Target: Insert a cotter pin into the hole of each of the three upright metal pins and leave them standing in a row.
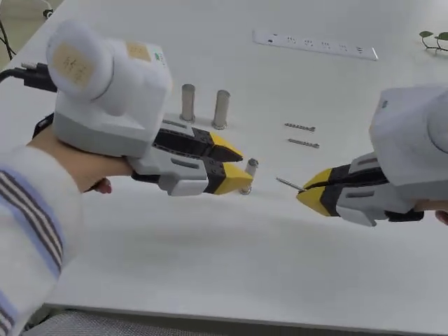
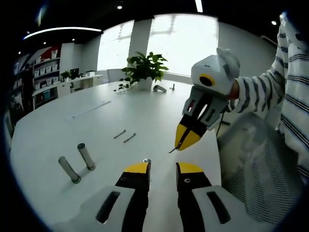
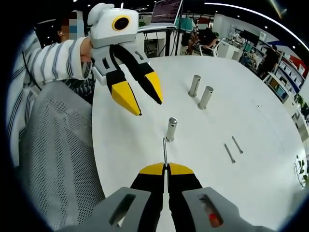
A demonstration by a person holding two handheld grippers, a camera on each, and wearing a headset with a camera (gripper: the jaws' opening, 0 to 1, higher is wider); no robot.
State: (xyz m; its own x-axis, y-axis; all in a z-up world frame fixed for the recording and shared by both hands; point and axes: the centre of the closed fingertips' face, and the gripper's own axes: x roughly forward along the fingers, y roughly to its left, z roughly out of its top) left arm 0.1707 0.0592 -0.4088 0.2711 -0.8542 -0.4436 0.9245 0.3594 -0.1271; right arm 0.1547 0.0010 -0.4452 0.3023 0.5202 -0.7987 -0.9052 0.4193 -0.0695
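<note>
White worktop (image 1: 210, 245): left claw (image 1: 245, 169) hangs open and empty beside 1 upright pin (image 1: 251, 166); right claw (image 1: 302, 192) pinches a cotter pin (image 1: 288, 184), which could knock that unheld upright pin over.

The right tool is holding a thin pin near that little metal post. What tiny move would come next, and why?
Probably ease the right gripper forward: its shut jaws hold a cotter pin whose tip points at the nearest upright metal pin, just short of it. The left gripper is open beside it. I cannot see the hole.
</note>
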